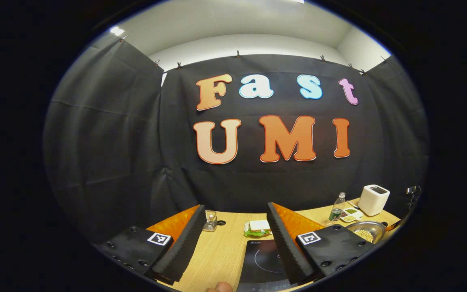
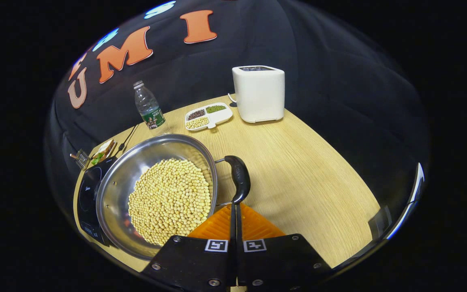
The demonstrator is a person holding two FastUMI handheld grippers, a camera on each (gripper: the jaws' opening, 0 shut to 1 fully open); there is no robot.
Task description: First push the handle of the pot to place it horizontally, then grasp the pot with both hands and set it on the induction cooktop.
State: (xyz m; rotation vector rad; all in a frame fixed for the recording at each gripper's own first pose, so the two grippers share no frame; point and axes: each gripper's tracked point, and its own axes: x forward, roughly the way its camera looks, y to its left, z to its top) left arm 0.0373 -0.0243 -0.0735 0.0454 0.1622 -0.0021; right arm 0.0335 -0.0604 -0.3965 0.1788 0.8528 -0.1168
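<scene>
- The left gripper [image 1: 233, 239] hangs above the wooden surface [image 1: 221, 251], its fingers [image 1: 181, 247] spread wide apart with nothing between them.
- The induction cooktop [image 1: 264, 263] lies near, between the fingers and partly behind the right one.
- Far right, the pot [image 1: 366, 231] holds pale beans.
- Beyond it stand a bottle [image 1: 337, 207], a divided dish [image 1: 351, 215] and a white appliance [image 1: 373, 199].
- A sandwich [image 1: 258, 228] lies just beyond the cooktop.

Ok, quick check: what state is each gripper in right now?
Left gripper: open, holding nothing, above the induction cooktop.
Right gripper: closed, empty, its tips at the pot handle.
</scene>
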